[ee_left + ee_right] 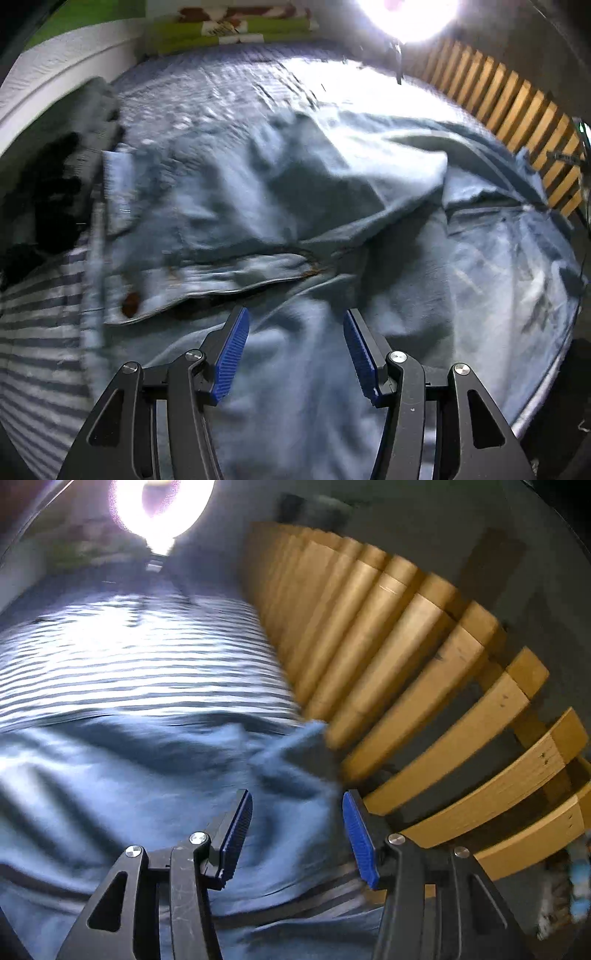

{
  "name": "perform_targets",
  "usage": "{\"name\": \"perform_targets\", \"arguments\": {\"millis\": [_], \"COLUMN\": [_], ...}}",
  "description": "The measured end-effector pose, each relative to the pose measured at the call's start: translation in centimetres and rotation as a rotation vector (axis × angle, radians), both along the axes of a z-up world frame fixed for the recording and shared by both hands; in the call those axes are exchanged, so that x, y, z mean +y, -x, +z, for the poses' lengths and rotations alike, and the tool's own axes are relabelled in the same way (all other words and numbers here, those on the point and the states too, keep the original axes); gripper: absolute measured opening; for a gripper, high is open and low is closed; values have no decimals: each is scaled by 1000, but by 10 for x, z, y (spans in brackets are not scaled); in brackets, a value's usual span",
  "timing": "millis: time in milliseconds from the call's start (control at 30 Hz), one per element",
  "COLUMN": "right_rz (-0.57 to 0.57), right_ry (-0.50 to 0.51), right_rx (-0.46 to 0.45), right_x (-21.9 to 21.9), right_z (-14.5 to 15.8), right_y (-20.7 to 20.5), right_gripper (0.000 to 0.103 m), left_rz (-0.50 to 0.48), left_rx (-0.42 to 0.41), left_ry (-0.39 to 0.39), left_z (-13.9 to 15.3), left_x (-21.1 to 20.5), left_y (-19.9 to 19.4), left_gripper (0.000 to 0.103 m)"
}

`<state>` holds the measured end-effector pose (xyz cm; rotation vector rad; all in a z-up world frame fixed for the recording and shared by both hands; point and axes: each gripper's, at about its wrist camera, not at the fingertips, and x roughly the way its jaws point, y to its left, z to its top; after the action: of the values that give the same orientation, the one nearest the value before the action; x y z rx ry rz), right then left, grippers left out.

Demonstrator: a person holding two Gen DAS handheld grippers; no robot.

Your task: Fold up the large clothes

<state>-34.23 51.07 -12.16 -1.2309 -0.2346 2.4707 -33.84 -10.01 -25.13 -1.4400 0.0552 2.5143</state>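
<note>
A pair of light blue jeans lies rumpled across the bed, its waistband with a brown button toward the lower left of the left wrist view. My left gripper hovers over the denim, open, with nothing between its blue pads. In the right wrist view the same denim spreads below, one corner reaching the bed's edge. My right gripper hangs open above that cloth, nothing pinched between its blue pads.
A blue-and-white striped bedsheet covers the mattress. Bare wooden bed slats run along the right side. A dark garment pile lies at the left by the white wall. A bright lamp glares at the top. Folded green bedding sits at the far end.
</note>
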Motion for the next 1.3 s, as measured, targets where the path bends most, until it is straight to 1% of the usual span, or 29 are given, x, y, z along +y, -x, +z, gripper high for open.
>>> {"name": "perform_targets", "arguments": {"millis": [133, 200, 267, 333, 400, 467, 567, 667, 733, 767, 800, 867, 933, 1033, 1067, 1100, 1200, 1267, 1300], "right_rz": [159, 255, 357, 442, 522, 593, 696, 781, 808, 838, 860, 924, 966, 986, 988, 991, 1041, 1072, 1094], "right_ry": [89, 128, 155, 161, 159, 164, 156, 202, 229, 244, 245, 216, 192, 200, 211, 219, 297, 309, 326], "right_rx": [60, 86, 89, 78, 58, 40, 7, -44, -73, -102, -117, -150, -174, -207, -230, -246, -330, -363, -388], "right_x": [-54, -85, -118, -155, -194, -231, -298, -370, -406, -433, -449, -492, -524, -557, -568, -572, -586, -593, -596], "right_z": [13, 22, 27, 32, 38, 40, 40, 28, 19, 11, 4, -13, -30, -55, -68, -73, -98, -109, -115], "right_y": [-13, -15, -11, -5, 3, 14, 32, 62, 76, 87, 93, 105, 120, 149, 162, 168, 191, 198, 200], "right_gripper": [47, 47, 47, 47, 47, 47, 47, 47, 47, 47, 47, 47, 51, 57, 57, 57, 57, 57, 58], "left_rz": [90, 146, 193, 247, 286, 305, 323, 333, 334, 334, 331, 312, 309, 299, 292, 274, 250, 266, 265], "left_rx": [43, 71, 87, 91, 100, 107, 108, 121, 128, 128, 119, 83, 59, 15, 9, 12, -1, -23, -20], "left_ry": [-11, 3, 8, -9, -16, -11, -58, -132, -184, -208, -230, -247, -276, -314, -309, -290, -250, -261, -286], "left_z": [30, 45, 54, 62, 64, 63, 53, 39, 26, 20, 13, 0, -11, -26, -29, -30, -37, -45, -46], "left_x": [-39, -64, -90, -114, -133, -145, -160, -167, -171, -173, -175, -176, -177, -175, -173, -171, -174, -182, -186], "left_y": [-21, -32, -36, -44, -50, -51, -45, -30, -19, -16, -13, -7, 1, 13, 16, 18, 23, 25, 24], "left_gripper": [57, 57, 57, 57, 57, 57, 57, 57, 57, 57, 57, 57, 57, 57, 57, 57, 57, 56, 57]}}
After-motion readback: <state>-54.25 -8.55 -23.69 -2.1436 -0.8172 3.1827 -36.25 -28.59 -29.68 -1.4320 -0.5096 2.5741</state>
